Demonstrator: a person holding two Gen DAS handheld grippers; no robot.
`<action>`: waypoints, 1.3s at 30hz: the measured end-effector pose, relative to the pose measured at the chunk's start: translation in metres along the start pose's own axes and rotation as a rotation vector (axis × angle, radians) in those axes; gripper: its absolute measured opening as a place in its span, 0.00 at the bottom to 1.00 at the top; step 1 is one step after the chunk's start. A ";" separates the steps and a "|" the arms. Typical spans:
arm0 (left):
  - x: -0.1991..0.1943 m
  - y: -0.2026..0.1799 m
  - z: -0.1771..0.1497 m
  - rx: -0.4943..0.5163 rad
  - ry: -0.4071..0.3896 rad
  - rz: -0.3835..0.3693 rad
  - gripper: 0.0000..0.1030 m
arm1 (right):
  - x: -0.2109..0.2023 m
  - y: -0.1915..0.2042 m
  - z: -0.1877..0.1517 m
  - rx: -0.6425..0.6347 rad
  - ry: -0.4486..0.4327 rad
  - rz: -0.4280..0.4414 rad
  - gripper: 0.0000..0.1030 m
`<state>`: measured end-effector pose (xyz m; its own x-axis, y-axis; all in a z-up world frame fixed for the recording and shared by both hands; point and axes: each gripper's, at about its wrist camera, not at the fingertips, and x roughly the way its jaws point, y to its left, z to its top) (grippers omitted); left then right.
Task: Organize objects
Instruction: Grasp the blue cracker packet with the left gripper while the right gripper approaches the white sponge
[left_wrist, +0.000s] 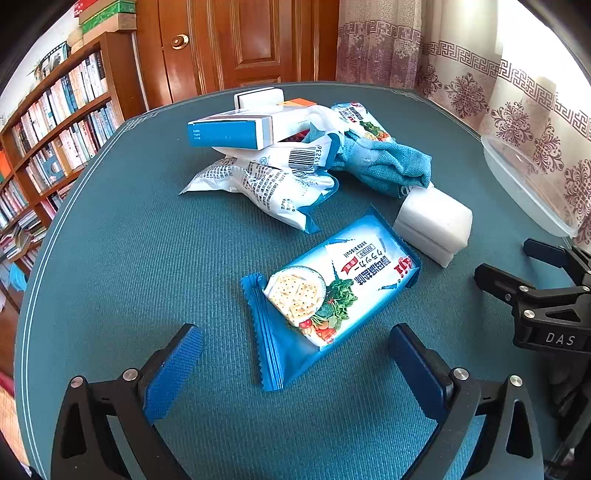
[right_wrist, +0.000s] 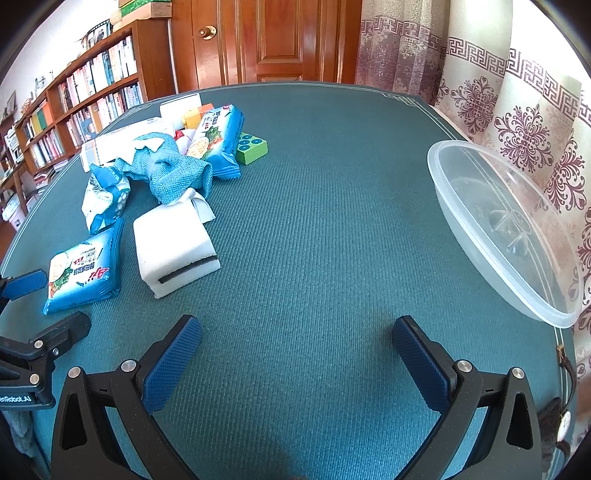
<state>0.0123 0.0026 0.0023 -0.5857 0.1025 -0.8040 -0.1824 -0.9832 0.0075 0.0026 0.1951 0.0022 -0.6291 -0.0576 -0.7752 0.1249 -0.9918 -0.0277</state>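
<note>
- Cracker packet (left_wrist: 332, 291) lies flat on the teal table (left_wrist: 129, 258), just ahead of the left gripper (left_wrist: 295, 343), jaws wide and empty
- White sponge (right_wrist: 175, 251) just beside it
- Right gripper (right_wrist: 297, 339) wide, empty, over bare cloth; clear tub (right_wrist: 509, 236) at the table's right edge

"DAS" marks the right hand-held gripper (left_wrist: 517, 258); "soda biscuit" the cracker packet (left_wrist: 332, 295).

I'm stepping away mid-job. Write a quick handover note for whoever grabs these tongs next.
Left tongs: open, empty, over the near cracker packet.
Right tongs: open, empty, over bare table.
Things: packets, boxes, blue cloth, white sponge and green block lie piled on the left; the clear tub on the right is empty.
Done: nothing sorted.
Left: probably move everything into the tub.
</note>
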 end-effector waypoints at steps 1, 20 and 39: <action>0.001 0.000 0.001 0.014 0.005 -0.006 1.00 | 0.000 0.000 0.000 0.000 0.000 0.000 1.00; 0.020 -0.006 0.029 0.077 0.050 -0.040 0.99 | 0.000 0.001 0.000 -0.001 0.001 -0.001 1.00; 0.006 -0.016 0.024 0.060 -0.014 -0.066 0.63 | 0.000 0.001 0.000 -0.002 0.001 -0.002 1.00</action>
<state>-0.0075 0.0223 0.0114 -0.5822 0.1689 -0.7953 -0.2671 -0.9636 -0.0091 0.0025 0.1942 0.0026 -0.6288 -0.0556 -0.7756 0.1256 -0.9916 -0.0307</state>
